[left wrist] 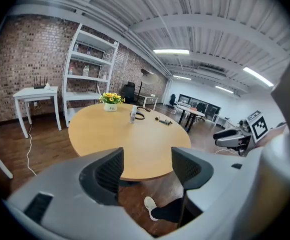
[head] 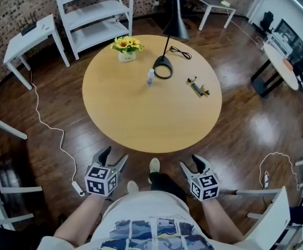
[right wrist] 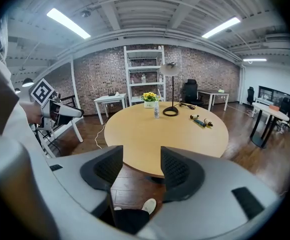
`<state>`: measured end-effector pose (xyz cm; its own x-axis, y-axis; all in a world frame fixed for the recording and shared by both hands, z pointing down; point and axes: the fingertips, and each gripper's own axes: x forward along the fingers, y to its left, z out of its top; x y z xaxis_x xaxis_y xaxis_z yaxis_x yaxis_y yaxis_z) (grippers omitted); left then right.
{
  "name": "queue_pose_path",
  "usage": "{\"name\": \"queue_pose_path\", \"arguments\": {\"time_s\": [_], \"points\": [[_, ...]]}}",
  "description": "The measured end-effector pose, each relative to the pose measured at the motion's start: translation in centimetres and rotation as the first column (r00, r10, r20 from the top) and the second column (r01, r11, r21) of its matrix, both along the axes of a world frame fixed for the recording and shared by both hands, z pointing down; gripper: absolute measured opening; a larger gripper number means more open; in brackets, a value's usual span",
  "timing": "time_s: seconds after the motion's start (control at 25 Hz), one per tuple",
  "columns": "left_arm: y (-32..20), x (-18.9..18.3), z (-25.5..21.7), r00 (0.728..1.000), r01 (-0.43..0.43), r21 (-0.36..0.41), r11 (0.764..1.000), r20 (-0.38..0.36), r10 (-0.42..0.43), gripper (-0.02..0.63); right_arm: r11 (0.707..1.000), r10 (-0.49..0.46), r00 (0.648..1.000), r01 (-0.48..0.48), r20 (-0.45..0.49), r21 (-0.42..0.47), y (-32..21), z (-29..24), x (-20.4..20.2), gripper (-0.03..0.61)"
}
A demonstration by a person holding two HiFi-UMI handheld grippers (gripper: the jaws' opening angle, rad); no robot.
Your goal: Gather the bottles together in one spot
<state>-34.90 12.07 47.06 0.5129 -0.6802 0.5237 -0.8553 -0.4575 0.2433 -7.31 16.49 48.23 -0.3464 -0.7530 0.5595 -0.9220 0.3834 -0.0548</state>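
A small clear bottle [head: 150,77] stands upright near the middle of the round wooden table [head: 141,124], next to the lamp base. It also shows in the left gripper view as the clear bottle [left wrist: 133,114] and in the right gripper view as the clear bottle [right wrist: 156,110]. A few small bottle-like items [head: 198,89] lie at the table's right, seen again as small items [right wrist: 200,120]. My left gripper [head: 114,155] and right gripper [head: 191,162] hang short of the table's near edge, both open and empty, far from the bottles.
A pot of yellow flowers [head: 126,47] and a black desk lamp [head: 163,66] stand at the table's far side, with a black cable [head: 180,51] behind. A white shelf [head: 96,14] and a white side table [head: 28,40] stand beyond. The person's shoes [head: 154,165] are below the near edge.
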Motion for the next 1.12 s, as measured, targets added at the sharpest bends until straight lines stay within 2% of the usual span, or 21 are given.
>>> {"name": "queue_pose_path", "arguments": {"time_s": [0.2, 0.4, 0.56, 0.8, 1.12], "points": [[-1.2, 1.1, 0.1, 1.000, -0.001, 0.003, 1.000, 0.007, 0.001, 0.299, 1.000, 0.002, 1.000, -0.002, -0.013, -0.005, -2.2, 1.0, 2.2, 0.258], [-4.6, 3.5, -0.3, 1.000, 0.014, -0.003, 1.000, -0.025, -0.014, 0.299, 1.000, -0.022, 0.998, 0.022, -0.056, 0.005, -8.0, 1.8, 6.4, 0.249], [-8.1, 7.2, -0.2, 1.000, -0.011, -0.011, 1.000, -0.026, 0.011, 0.299, 0.999, -0.040, 0.993, 0.041, -0.109, 0.003, -15.2, 3.5, 11.7, 0.243], [-13.5, 12.3, -0.8, 1.000, 0.004, -0.024, 1.000, -0.004, -0.004, 0.299, 0.996, -0.083, 0.974, 0.078, -0.210, -0.031, -27.2, 7.5, 18.7, 0.231], [-17.7, 16.3, -0.9, 0.997, 0.045, -0.055, 0.997, 0.071, -0.041, 0.299, 0.989, -0.151, 0.944, 0.141, -0.293, -0.054, -40.5, 13.5, 23.5, 0.213]]}}
